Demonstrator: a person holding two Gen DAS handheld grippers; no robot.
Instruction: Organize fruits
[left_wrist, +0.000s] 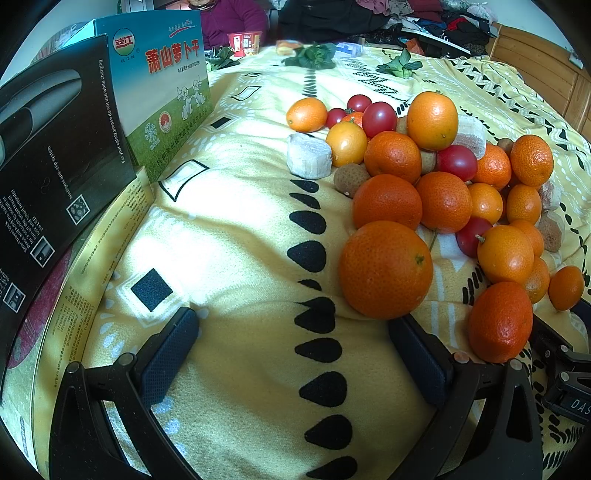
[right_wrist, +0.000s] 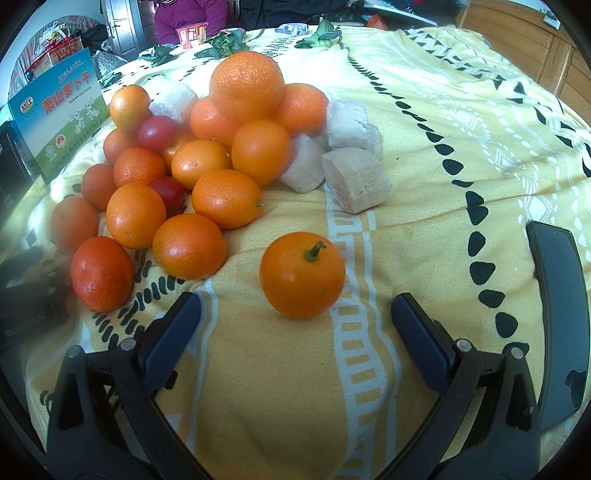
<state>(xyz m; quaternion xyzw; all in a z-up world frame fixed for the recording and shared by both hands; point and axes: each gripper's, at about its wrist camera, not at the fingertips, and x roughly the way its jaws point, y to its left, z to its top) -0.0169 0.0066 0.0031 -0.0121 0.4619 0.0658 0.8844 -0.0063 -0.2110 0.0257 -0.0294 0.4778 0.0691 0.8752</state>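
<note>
One lone orange lies apart from the fruit pile on the yellow cloth, just ahead of the right gripper, fingers spread and empty like the left gripper; best centred before closing gently.

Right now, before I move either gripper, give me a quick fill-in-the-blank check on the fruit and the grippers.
1. Both the left gripper and the right gripper are ____.
2. The lone orange in front of the right gripper has its stem pointing ____.
3. The small red fruits in the pile are ____.

Missing words: open; up; tomatoes
</note>
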